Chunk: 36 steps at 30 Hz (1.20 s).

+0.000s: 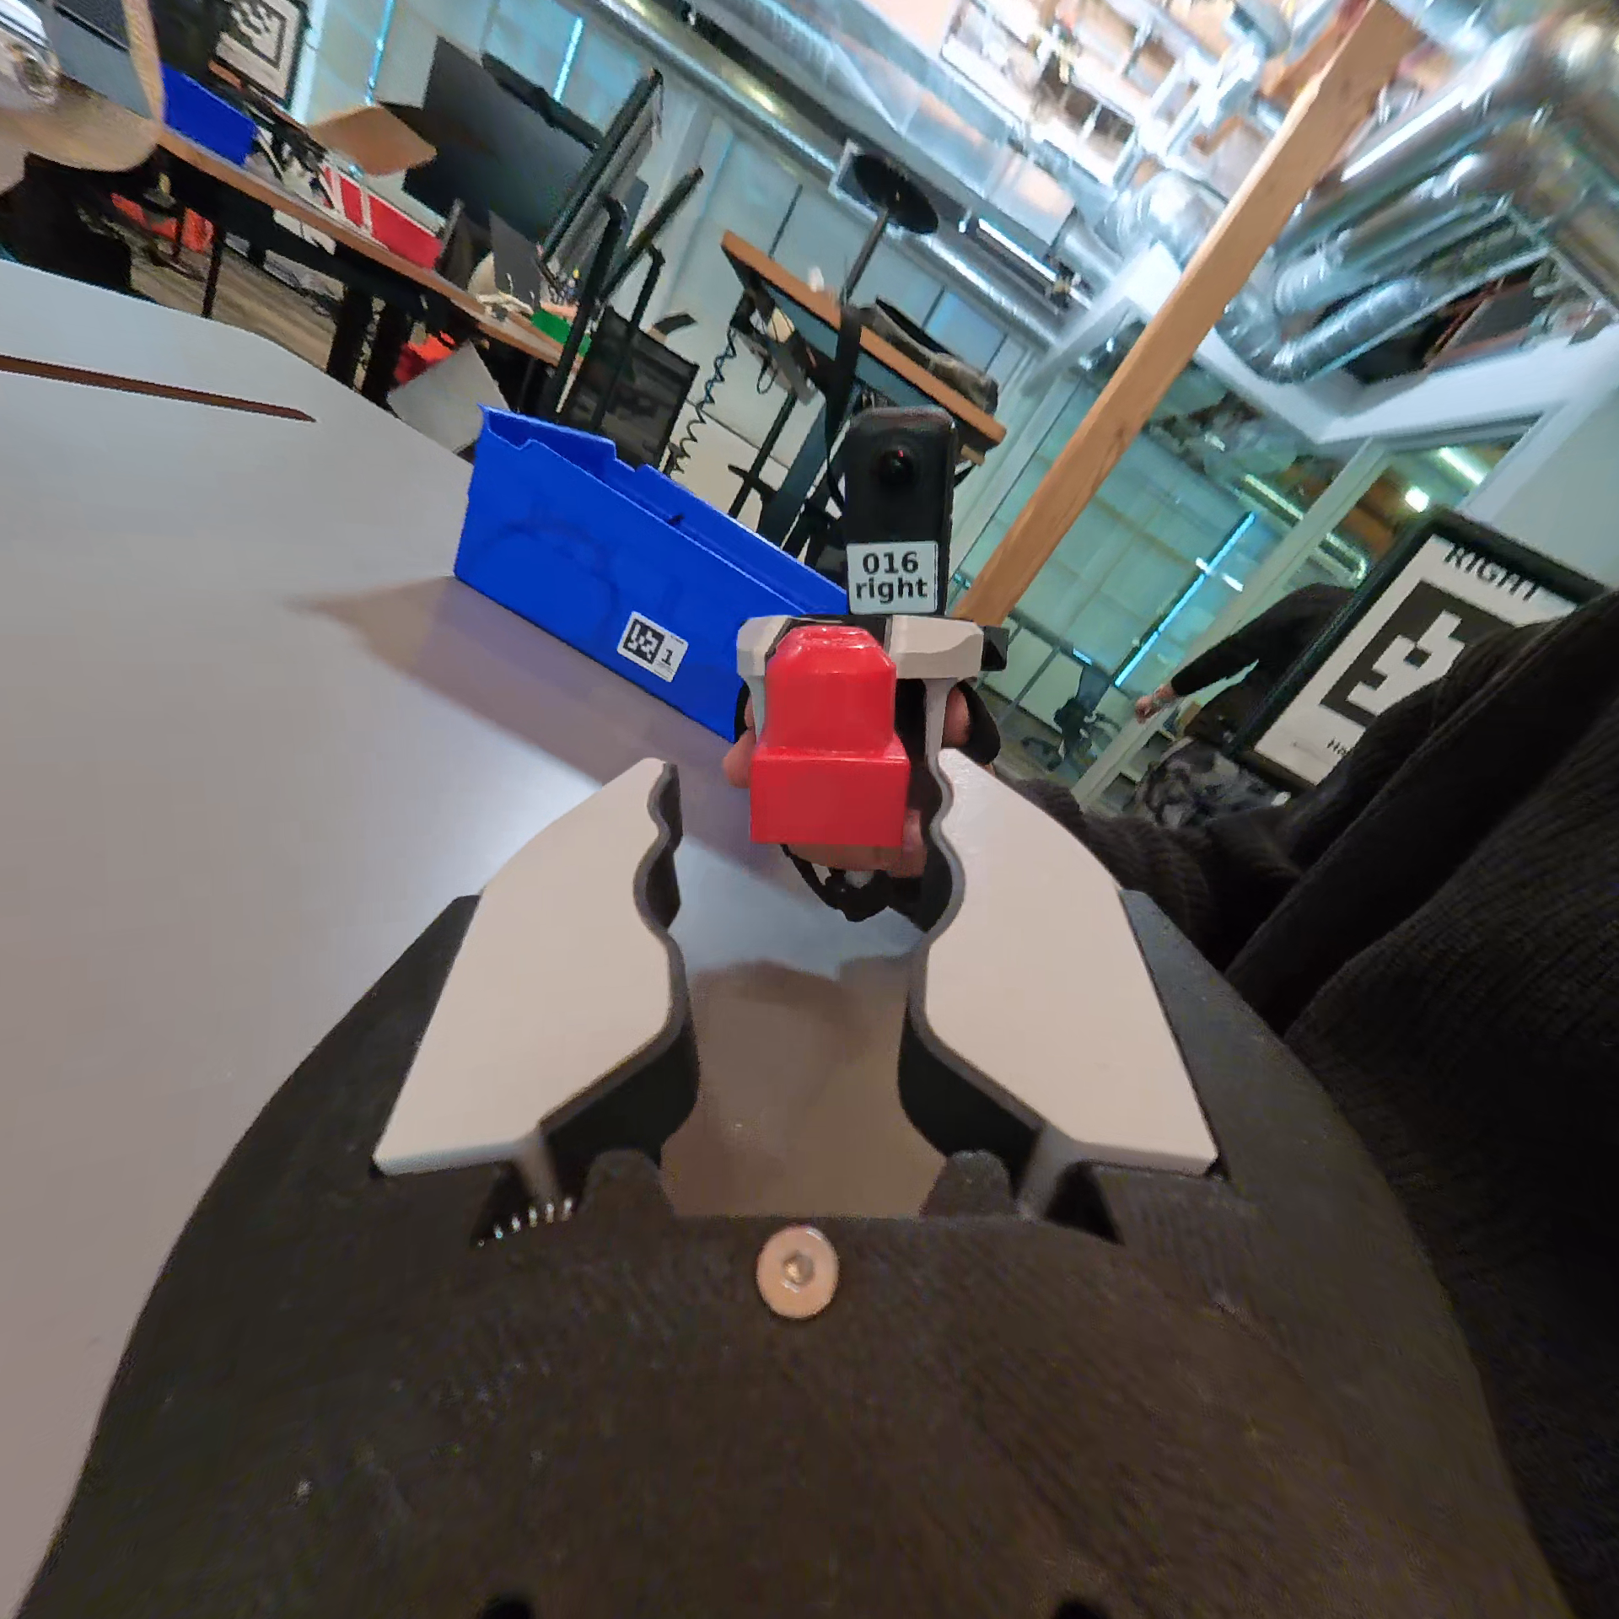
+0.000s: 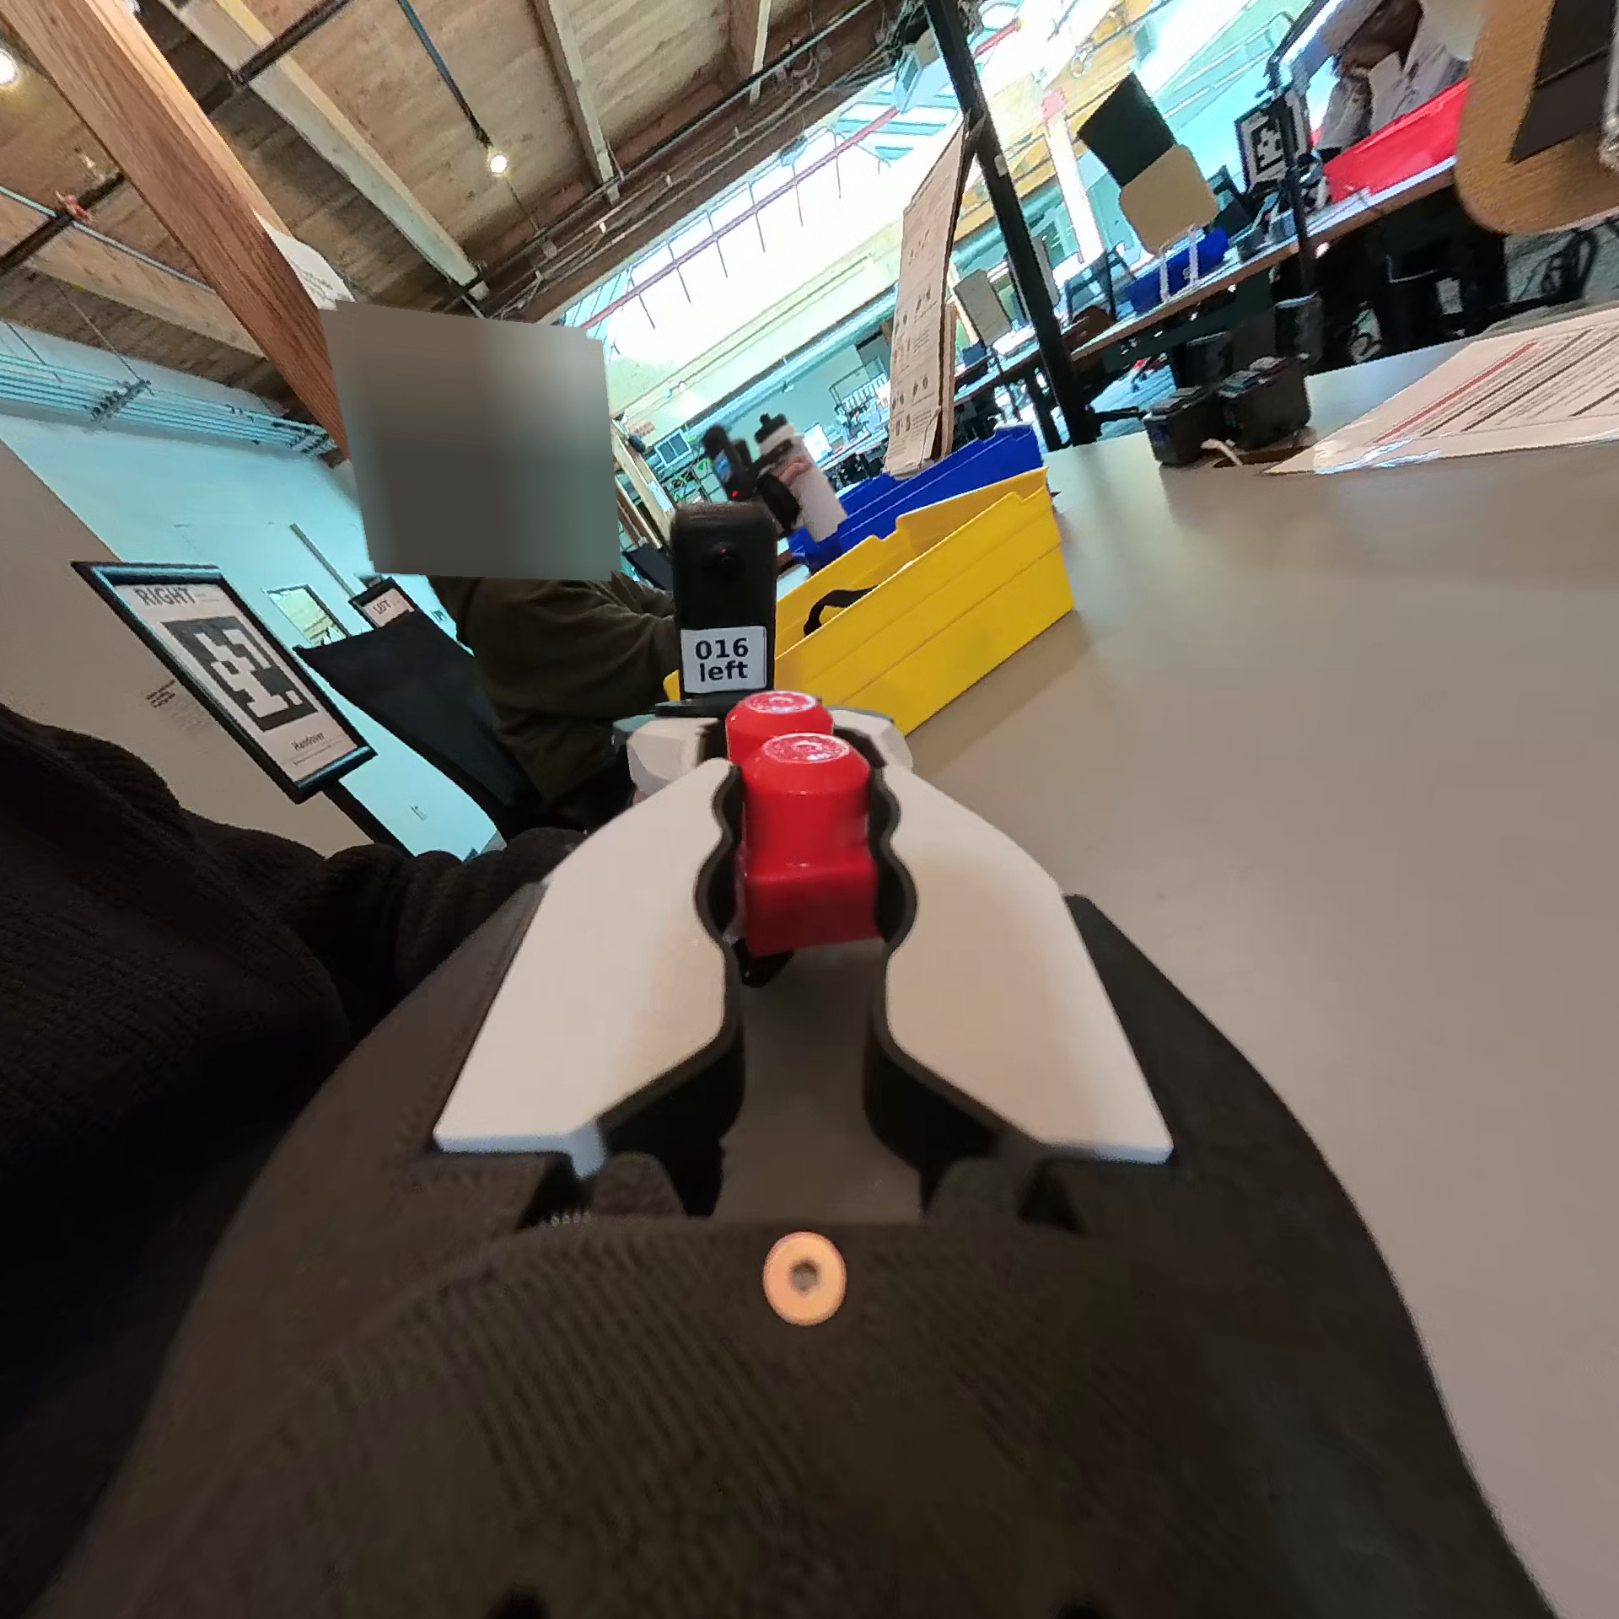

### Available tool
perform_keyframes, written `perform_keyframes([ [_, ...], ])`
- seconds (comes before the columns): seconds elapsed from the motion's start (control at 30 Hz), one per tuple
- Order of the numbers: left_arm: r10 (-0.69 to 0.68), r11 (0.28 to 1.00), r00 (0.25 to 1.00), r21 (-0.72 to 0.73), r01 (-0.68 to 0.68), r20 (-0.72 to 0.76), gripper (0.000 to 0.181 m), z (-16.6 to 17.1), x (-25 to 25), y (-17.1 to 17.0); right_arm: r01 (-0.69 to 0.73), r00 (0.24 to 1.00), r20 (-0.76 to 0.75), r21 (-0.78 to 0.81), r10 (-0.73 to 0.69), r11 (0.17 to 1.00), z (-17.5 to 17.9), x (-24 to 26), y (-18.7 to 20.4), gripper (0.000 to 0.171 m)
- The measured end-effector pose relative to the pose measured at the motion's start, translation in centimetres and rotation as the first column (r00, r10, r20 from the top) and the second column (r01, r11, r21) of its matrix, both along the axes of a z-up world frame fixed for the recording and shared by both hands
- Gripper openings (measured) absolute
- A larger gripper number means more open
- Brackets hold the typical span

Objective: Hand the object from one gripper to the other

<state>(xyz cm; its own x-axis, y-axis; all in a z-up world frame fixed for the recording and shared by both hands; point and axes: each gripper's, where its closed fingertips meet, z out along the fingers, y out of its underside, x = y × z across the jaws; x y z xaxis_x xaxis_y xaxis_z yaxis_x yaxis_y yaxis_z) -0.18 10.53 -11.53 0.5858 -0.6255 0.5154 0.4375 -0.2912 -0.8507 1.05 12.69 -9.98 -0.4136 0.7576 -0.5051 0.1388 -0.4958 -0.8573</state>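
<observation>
A red two-stud toy block sits between the fingers of my right gripper, which is shut on it above the grey table. In the left wrist view the same block faces me, held by the right gripper coming from the opposite side. My left gripper is open, its jaws wide apart, and the block's near end is right at its fingertips. In the right wrist view the left gripper shows just beyond the block's far stud, with a finger on either side.
A blue bin stands on the table behind the grippers. A yellow bin and a second blue bin stand farther along. A paper sheet and black devices lie at the far right. Dark sleeves border the table. The tips of both grippers are at nearly the same place.
</observation>
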Motion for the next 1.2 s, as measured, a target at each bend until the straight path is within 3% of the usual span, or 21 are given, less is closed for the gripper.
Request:
perform_keyframes([
  [0.23, 0.055, 0.998, 0.998, 0.014, -0.056, 0.009, 0.058, 0.3, -0.9, 0.3, 0.035, 0.998, 0.042, 0.049, -0.037, 0.998, -0.8, -0.2, 0.5, 0.028],
  [0.47, 0.014, 0.999, 0.997, -0.031, -0.016, -0.079, 0.042, -1.1, 0.2, 0.2, -0.006, 0.996, 0.089, 0.151, -0.008, 0.989, -1.9, -0.5, -1.0, 0.028],
  [0.53, 0.004, 1.000, 0.995, -0.027, -0.006, -0.102, 0.030, -1.2, 0.4, 0.1, -0.006, 0.995, 0.095, 0.153, -0.008, 0.988, -2.0, -0.6, -1.0, 0.028],
  [0.8, 0.040, 0.999, 0.991, -0.012, -0.042, -0.129, 0.030, -1.1, 0.2, 0.3, 0.004, 0.996, 0.091, 0.129, -0.016, 0.992, -2.0, -0.7, -0.8, 0.029],
  [0.87, 0.062, 0.998, 0.990, -0.008, -0.063, -0.126, 0.030, -1.0, -0.2, 0.4, 0.049, 0.995, 0.082, 0.159, -0.063, 0.986, -2.1, -0.9, -0.3, 0.037],
  [1.07, 0.099, 0.995, 0.994, -0.022, -0.098, 0.040, 0.030, -0.1, -2.0, 0.6, 0.099, 0.991, 0.065, 0.209, -0.115, 0.973, -2.2, -1.1, 0.0, 0.049],
  [1.2, 0.035, 0.999, 0.977, 0.016, -0.039, 0.211, 0.030, 1.5, -2.4, 0.0, 0.086, 0.994, 0.041, 0.217, -0.097, 0.972, -1.9, -1.2, -0.5, 0.050],
])
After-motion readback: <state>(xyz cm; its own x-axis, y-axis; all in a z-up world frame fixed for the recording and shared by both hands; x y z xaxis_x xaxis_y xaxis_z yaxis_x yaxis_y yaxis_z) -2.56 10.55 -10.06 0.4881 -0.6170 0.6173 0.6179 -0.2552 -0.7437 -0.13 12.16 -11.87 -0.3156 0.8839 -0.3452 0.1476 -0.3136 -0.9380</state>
